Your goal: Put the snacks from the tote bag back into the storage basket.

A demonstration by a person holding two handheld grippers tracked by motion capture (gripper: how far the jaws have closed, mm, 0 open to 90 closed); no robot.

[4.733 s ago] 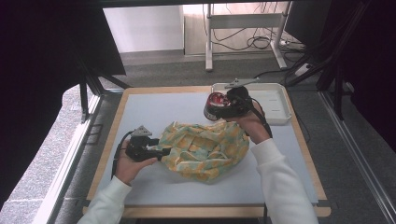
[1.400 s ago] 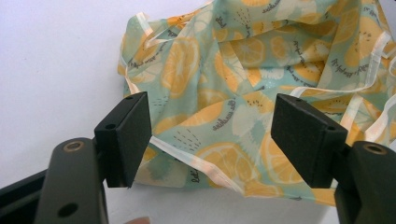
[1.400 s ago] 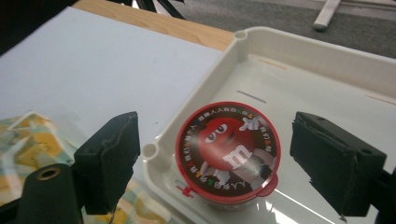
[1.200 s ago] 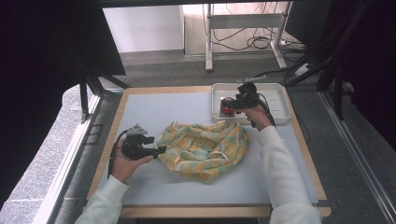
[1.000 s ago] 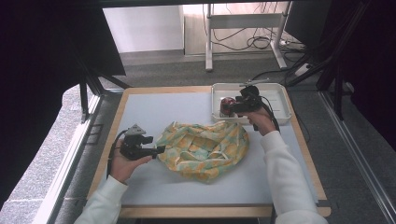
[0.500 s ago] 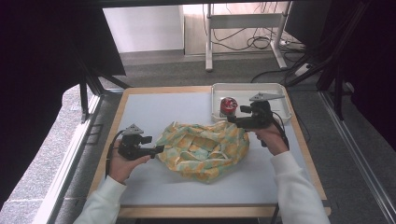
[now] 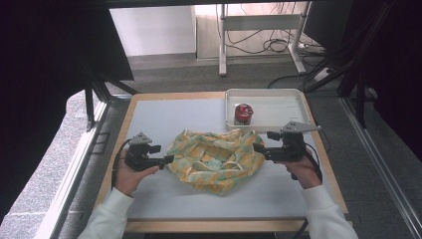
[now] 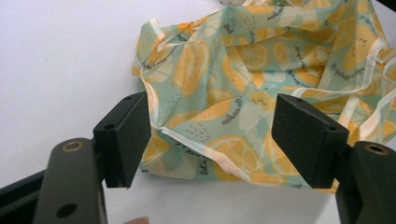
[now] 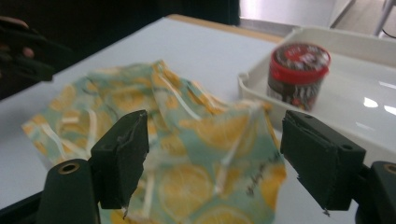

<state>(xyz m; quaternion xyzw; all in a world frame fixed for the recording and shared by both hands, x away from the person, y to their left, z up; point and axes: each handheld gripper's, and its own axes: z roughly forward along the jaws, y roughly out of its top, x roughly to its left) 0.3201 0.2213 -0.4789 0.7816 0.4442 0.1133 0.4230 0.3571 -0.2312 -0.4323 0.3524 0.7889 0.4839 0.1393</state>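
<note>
A crumpled cloth bag with a lemon print (image 7: 216, 159) lies in the middle of the table. My left gripper (image 7: 168, 159) is at its left edge, open, with the bag's hem (image 8: 205, 140) between its wide-set jaws. At the bag's right edge my right gripper (image 7: 256, 147) is open too, its jaws spread over the cloth (image 9: 210, 140). A small jar with a red lid (image 7: 243, 113) stands upright in the white tray (image 7: 283, 122) at the back right; the same jar (image 9: 296, 74) and tray (image 9: 373, 100) lie just beyond the bag in the right gripper view.
The table top (image 7: 164, 117) is pale grey with a wooden border. Black stands and cables crowd the floor behind it. In the right gripper view the other hand and its gripper (image 9: 23, 51) lie far off at the upper left.
My right gripper carried the red-lidded jar to the tray, let it go there, and came back down to the bag's right edge. The left gripper barely moved.
</note>
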